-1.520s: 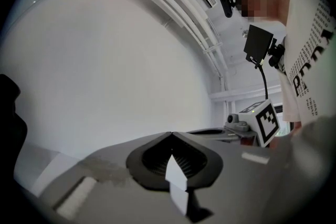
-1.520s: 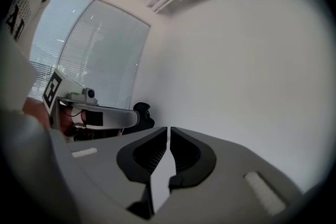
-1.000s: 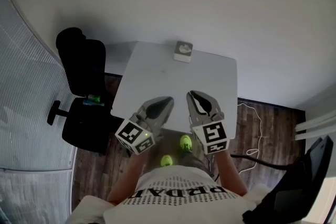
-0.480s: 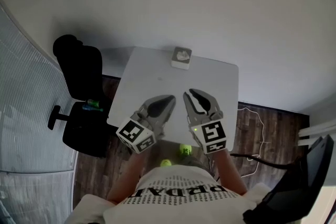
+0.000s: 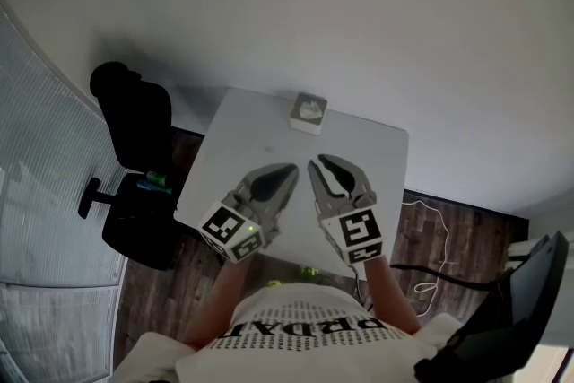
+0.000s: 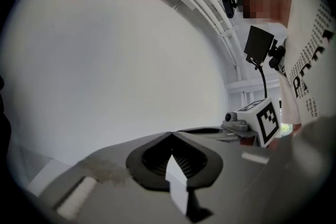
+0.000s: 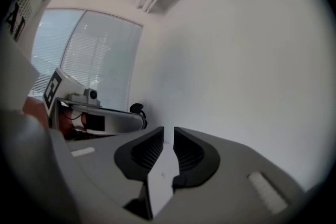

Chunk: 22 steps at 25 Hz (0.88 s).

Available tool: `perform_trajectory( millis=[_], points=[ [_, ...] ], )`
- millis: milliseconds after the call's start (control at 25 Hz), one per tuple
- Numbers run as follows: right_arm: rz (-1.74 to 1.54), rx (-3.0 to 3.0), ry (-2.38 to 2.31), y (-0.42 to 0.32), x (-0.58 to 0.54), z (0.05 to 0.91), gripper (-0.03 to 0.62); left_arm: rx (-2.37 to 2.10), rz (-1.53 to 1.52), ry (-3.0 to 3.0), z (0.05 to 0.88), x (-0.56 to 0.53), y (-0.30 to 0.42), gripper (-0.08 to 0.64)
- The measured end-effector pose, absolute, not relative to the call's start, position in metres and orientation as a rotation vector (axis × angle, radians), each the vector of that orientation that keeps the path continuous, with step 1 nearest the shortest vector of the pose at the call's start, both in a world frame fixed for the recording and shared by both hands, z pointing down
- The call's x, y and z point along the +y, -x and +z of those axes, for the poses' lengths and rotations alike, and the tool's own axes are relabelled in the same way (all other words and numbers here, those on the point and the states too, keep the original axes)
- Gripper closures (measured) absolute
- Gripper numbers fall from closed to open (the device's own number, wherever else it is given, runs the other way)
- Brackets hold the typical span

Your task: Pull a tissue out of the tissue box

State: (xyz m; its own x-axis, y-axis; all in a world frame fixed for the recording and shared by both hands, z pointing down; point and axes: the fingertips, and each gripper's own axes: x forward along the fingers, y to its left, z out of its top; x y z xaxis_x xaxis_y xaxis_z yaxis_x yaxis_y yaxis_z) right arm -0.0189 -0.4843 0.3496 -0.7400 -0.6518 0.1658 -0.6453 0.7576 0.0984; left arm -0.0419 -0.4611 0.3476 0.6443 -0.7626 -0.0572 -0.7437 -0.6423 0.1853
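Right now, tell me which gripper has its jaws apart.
The right gripper: a narrow empty gap shows between its jaws. The left gripper has its jaws meeting at the tips.

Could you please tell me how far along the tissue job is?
Nothing looks done: the tissue box stands alone at the table's far edge. In hand: left tongs shut, right tongs slightly open, both empty, above the near half. Remaining: reaching, pinching, pulling.
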Motion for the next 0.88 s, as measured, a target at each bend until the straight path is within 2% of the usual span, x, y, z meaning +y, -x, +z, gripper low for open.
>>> perform_trajectory(
  millis=[480, 880],
  points=[
    [-0.004, -2.807, -0.952, -0.004, -0.529, 0.358, 0.525, -1.301, -0.163, -2.684, 0.354, -0.505, 0.011, 0.569],
    [-0.011, -2.8, -0.943, -0.002, -0.556, 0.363, 0.525, -1.333, -0.128, -2.67, 0.363, -0.532, 0.011, 0.569]
  ],
)
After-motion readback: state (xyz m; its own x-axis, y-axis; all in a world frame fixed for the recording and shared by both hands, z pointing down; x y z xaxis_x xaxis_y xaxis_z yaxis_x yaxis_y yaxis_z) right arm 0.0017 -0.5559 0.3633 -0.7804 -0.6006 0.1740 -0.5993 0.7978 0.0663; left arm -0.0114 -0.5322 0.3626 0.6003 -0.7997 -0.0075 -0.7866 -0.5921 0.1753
